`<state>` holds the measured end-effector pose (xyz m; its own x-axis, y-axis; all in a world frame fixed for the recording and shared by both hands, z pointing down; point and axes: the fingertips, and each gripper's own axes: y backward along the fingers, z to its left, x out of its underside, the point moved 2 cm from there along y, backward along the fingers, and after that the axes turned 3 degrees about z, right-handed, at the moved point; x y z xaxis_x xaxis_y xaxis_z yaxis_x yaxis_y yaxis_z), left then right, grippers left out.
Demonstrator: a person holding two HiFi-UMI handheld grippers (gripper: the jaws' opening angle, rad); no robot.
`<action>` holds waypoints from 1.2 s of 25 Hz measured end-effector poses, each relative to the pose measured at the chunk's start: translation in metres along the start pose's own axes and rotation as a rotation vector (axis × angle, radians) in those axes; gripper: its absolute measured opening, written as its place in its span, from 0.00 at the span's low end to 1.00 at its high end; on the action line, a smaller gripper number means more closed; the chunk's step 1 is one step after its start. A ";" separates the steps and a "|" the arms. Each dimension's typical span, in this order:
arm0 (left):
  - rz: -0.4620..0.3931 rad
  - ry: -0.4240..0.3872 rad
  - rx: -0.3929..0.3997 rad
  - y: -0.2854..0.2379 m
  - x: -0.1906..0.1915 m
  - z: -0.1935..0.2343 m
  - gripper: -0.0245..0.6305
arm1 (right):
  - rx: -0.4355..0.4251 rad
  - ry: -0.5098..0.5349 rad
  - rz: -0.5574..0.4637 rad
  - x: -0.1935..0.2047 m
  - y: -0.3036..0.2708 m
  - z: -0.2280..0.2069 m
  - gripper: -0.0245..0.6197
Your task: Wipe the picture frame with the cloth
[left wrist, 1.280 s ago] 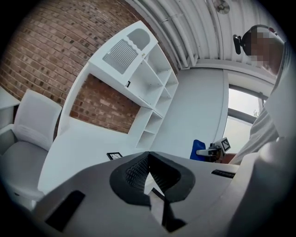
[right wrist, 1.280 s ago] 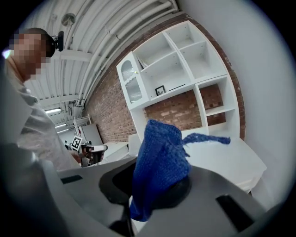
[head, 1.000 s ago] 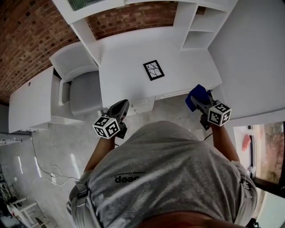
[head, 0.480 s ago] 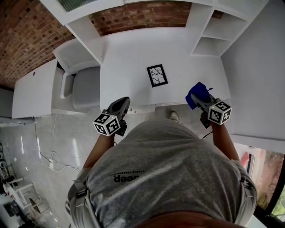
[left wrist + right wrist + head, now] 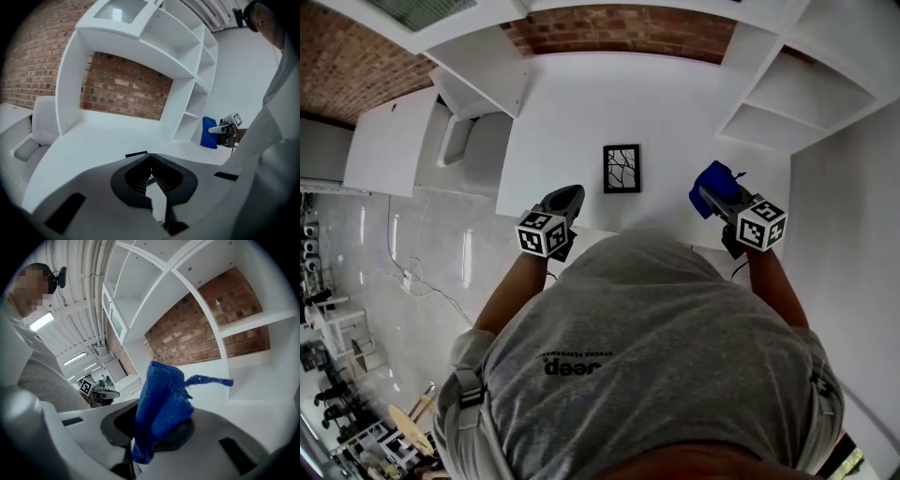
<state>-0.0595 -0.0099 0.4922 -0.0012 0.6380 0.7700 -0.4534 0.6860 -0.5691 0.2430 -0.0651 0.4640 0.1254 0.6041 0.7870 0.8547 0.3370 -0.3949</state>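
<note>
Cloth (image 5: 161,404), blue and bunched, is clamped between the jaws of the right gripper (image 5: 717,194), which hangs over the near right part of the white desk (image 5: 581,103). The left gripper (image 5: 151,172) has its jaws pressed together with nothing between them (its tips sit over the desk's front edge). The picture frame (image 5: 622,169) lies flat on the desk between the two grippers, touched by neither.
</note>
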 end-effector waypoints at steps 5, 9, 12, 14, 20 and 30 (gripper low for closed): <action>0.126 -0.085 -0.030 -0.046 0.010 0.006 0.05 | -0.041 0.021 0.033 -0.007 -0.018 -0.021 0.13; 0.216 -0.193 0.013 -0.078 0.024 0.009 0.06 | -0.029 0.032 0.063 -0.002 -0.036 -0.023 0.13; 0.296 -0.288 0.083 -0.102 0.038 0.012 0.26 | -0.002 0.030 0.087 0.007 -0.049 -0.018 0.13; 0.343 -0.329 0.114 -0.116 0.051 0.017 0.32 | 0.025 0.030 0.112 0.016 -0.060 -0.014 0.13; 0.407 -0.445 0.215 -0.144 0.077 0.028 0.39 | 0.088 0.008 0.148 0.030 -0.091 -0.004 0.13; 0.425 -0.620 0.212 -0.158 0.086 0.035 0.33 | 0.062 0.054 0.235 0.028 -0.134 -0.008 0.13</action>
<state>-0.0188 -0.0760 0.6582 -0.6824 0.4763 0.5546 -0.4631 0.3053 -0.8321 0.1359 -0.0990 0.5425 0.3455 0.6325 0.6932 0.7662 0.2364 -0.5976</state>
